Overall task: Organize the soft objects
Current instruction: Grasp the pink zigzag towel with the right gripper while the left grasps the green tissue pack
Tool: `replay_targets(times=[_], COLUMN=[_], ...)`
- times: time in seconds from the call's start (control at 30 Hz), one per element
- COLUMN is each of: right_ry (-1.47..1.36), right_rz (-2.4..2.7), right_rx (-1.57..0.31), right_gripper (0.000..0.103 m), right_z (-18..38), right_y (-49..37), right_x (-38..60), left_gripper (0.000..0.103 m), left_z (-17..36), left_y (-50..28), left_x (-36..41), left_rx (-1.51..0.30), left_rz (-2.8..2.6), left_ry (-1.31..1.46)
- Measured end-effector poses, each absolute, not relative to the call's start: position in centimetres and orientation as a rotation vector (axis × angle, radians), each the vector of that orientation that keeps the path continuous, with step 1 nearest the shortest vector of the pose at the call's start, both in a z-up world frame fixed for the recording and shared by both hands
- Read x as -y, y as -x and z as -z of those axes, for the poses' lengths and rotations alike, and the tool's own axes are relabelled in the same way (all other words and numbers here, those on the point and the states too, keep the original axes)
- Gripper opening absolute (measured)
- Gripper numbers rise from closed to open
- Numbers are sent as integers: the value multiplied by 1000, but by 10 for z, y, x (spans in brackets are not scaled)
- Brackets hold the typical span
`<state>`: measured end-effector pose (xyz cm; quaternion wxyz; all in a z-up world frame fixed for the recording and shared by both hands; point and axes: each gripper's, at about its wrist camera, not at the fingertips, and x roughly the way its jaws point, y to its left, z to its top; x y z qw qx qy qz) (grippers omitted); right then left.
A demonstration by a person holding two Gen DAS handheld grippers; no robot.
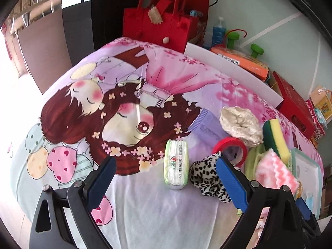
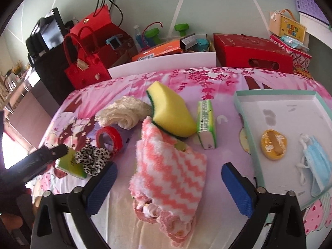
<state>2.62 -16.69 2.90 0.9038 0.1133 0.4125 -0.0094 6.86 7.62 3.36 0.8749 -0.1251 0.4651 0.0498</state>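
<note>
My left gripper [image 1: 166, 160] stands open just above the bed cover, with a white-green tissue pack [image 1: 176, 164] lying between its blue pads. A leopard-print scrunchie [image 1: 207, 176] touches the right pad. My right gripper [image 2: 169, 167] is open too, its fingers on either side of a pink-white zigzag cloth [image 2: 172, 166]. Behind that cloth lie a yellow-green sponge [image 2: 170, 112], a green tissue pack [image 2: 205, 124], a cream cloth [image 2: 124, 112] and a red tape roll [image 2: 109, 139]. A teal-rimmed tray [image 2: 276, 93] at the right holds a yellow pad [image 2: 274, 144] and a blue face mask [image 2: 317, 161].
A cartoon-print cover [image 1: 124, 103] spreads over the surface. Behind it stand a red felt bag [image 1: 155, 25], a white board [image 2: 161, 66], an orange package [image 2: 159, 50], green dumbbells [image 2: 151, 34] and a red box [image 2: 253, 49]. A dark cabinet [image 1: 78, 20] borders the left.
</note>
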Motion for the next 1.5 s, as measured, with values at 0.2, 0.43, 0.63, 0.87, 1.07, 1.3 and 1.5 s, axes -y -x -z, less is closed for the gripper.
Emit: replay_targets(times=[0.2,0.43,0.63,0.87,1.07,1.3,1.5], right_ry=[-242,-251,-256,-257,-255,-257,-262], right_rz=[26,5,1,8,5,4,-10], right_rx=[-877,-915,-924,-919,-915,-850,-754], right_gripper=[77,55,41,27,18,14,14], right_z=[-22,-10,-6,-8,-9,-24,-46], right_y=[-30,-34,-35,-34,-34,-25,-13], right_x=[168,167,167,169,170,173,175], left_gripper=[94,76,45,25,23,23,23], left_z=[-23,-18,-16,-12,-17,-33,-59], left_y=[-72,-75,-76,-77,-76,-71,-62], left_x=[-78,-77,-82,-82,-81,-83,-82], left_rx=[-996,-1010,-1012,-1016,-994,-938,-847], left_rz=[-106,-75,-68,-59,-52,-46,-32], left_ry=[294,325,367,386,383,389,386])
